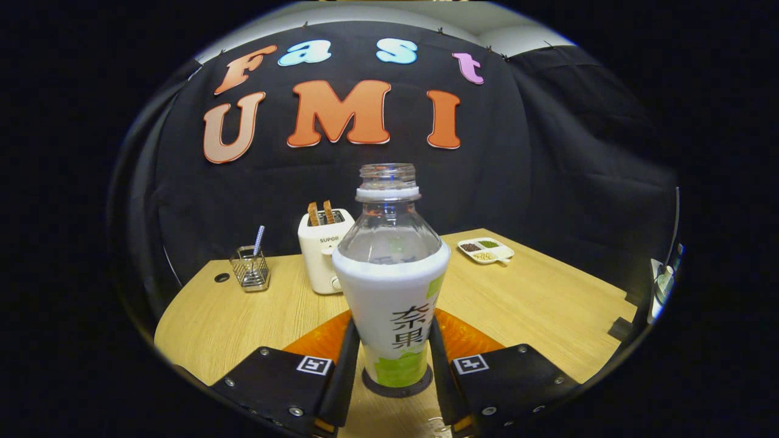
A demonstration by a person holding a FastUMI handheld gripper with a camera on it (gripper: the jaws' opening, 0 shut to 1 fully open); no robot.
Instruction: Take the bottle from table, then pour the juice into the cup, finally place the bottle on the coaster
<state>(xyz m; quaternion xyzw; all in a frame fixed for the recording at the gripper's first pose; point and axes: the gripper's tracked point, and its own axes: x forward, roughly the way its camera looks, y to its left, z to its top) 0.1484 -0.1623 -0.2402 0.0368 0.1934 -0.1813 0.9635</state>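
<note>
Clear plastic bottle (391, 286), uncapped and upright, stands between the claw (392, 359) fingers on a dark round coaster (397, 384) on the desk (535, 304). Both fingers appear pressed to its sides. Placement looks nearly done; letting go remains. Toaster (324, 250), utensil rack (250, 267) and divided dish (485, 250) lie beyond.

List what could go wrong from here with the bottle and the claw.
1. The bottle is uncapped; a tip could spill whatever remains inside.
2. It stands on the dark coaster, which barely exceeds its base, so the footing looks slim.
3. The claw flanks it closely; a crooked withdrawal could knock it over.
</note>
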